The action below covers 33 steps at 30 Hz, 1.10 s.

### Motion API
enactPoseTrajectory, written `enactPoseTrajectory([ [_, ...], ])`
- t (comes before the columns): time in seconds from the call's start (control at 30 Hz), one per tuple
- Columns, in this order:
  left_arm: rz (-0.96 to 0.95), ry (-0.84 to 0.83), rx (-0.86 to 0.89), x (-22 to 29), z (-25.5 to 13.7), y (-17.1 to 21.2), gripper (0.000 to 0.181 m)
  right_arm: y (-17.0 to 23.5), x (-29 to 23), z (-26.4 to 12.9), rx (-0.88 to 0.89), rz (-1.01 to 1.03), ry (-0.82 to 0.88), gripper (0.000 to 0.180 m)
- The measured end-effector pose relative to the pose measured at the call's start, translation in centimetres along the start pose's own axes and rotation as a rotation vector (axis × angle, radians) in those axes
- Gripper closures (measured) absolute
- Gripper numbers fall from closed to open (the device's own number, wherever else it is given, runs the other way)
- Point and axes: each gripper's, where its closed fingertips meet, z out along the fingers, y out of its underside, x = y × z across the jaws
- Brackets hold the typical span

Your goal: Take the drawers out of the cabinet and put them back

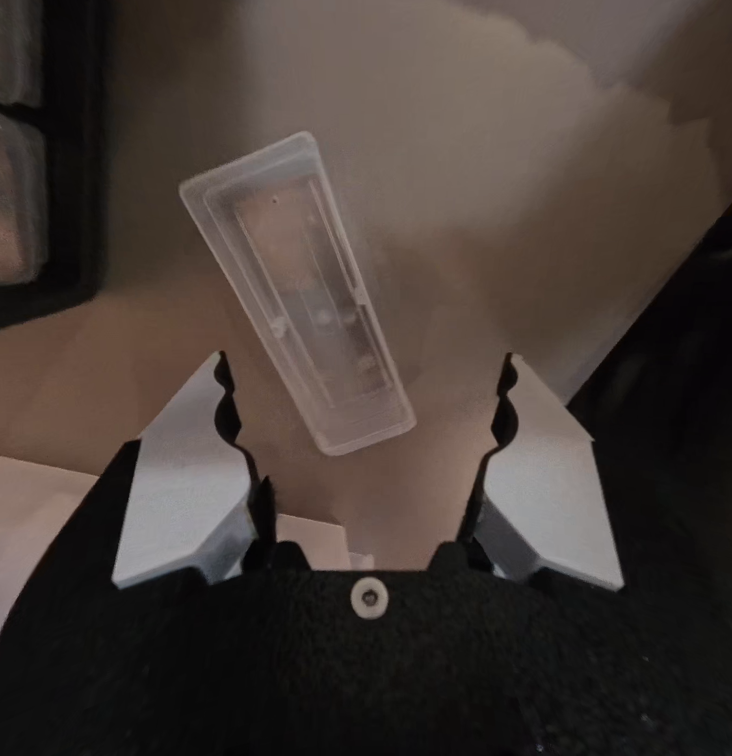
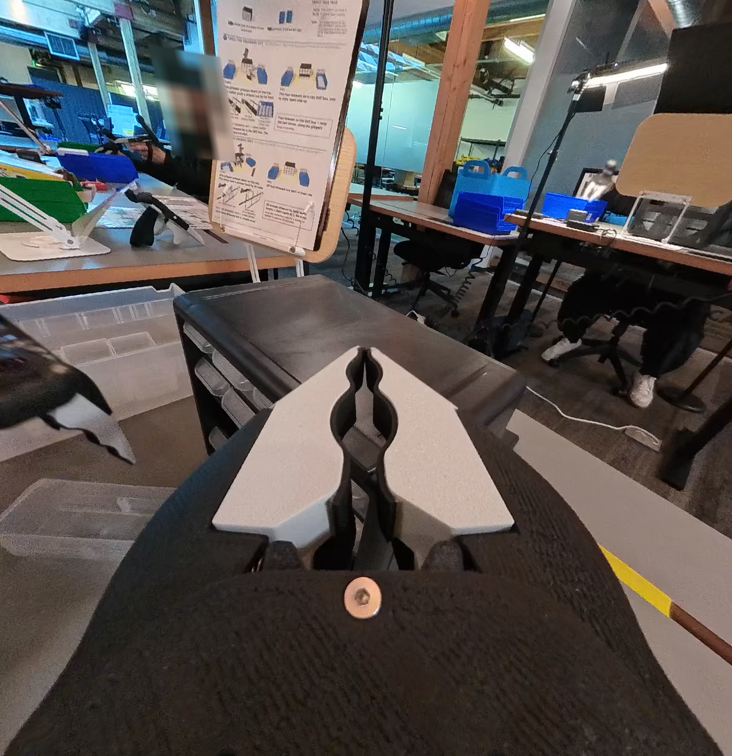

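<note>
A clear plastic drawer (image 1: 299, 294) lies tilted on the brown table, just ahead of my left gripper (image 1: 365, 356). That gripper is open and empty, with the drawer's near end between its fingertips and no contact visible. The black cabinet (image 1: 69, 163) shows at the upper left with clear drawer fronts in it. In the right wrist view my right gripper (image 2: 362, 349) is shut with nothing in it, its tips over the cabinet's top (image 2: 335, 323). A finger of the left gripper (image 2: 98, 429) hovers left of the cabinet, above a clear drawer (image 2: 82, 515) on the table.
A clear bin (image 2: 102, 339) holding drawers stands behind and left of the cabinet. An instruction sheet on a stand (image 2: 282, 122) rises behind it. A dark shape (image 1: 683, 368) fills the left view's right edge. A seated person (image 2: 642, 327) and desks are far right.
</note>
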Motion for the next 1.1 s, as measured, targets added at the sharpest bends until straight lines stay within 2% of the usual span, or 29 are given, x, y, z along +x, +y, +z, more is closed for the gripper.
enactPoseTrajectory([
  [0.17, 0.3, -0.158, 0.202, 0.5, -2.5, 0.9, 0.075, -0.5, 0.1, -0.4, 0.035, 0.016, -0.003, 0.18],
  [0.3, 0.505, -0.251, 0.26, 3.7, -1.4, 2.1, 0.09, -0.6, 0.3, -0.6, 0.047, 0.027, -0.002, 0.18],
  [0.4, 0.628, -0.426, 0.32, 4.2, -0.5, 1.2, 0.104, -0.7, 0.3, -0.6, 0.052, 0.032, -0.005, 0.18],
  [0.47, 0.629, -0.484, 0.368, 4.6, 0.3, 0.0, 0.11, -0.7, 0.2, -0.6, 0.054, 0.033, -0.009, 0.18],
  [0.53, 0.635, -0.538, 0.336, 3.9, 1.4, -0.3, 0.113, -0.8, 0.2, -0.6, 0.057, 0.032, -0.009, 0.18],
  [0.6, 0.653, -0.599, 0.306, 2.9, 1.9, -0.2, 0.128, -0.9, 0.3, -0.7, 0.063, 0.034, -0.01, 0.18],
  [0.7, 0.642, -0.54, 0.279, 3.0, 2.4, 0.8, 0.137, -1.0, 0.3, -0.9, 0.075, 0.045, -0.016, 0.18],
  [0.87, 0.67, -0.527, 0.189, 2.4, 1.9, 2.9, 0.14, -0.9, 0.5, -1.0, 0.078, 0.056, -0.016, 0.18],
  [0.93, 0.656, -0.542, 0.152, 1.7, 1.6, 3.7, 0.131, -0.9, 0.6, -1.1, 0.08, 0.057, -0.015, 0.18],
  [1.0, 0.633, -0.498, 0.192, 2.5, 1.3, 3.6, 0.124, -1.0, 0.6, -1.2, 0.084, 0.057, -0.013, 0.18],
  [1.1, 0.606, -0.464, 0.224, 3.3, 1.2, 3.2, 0.13, -1.1, 0.7, -1.3, 0.09, 0.063, -0.012, 0.18],
])
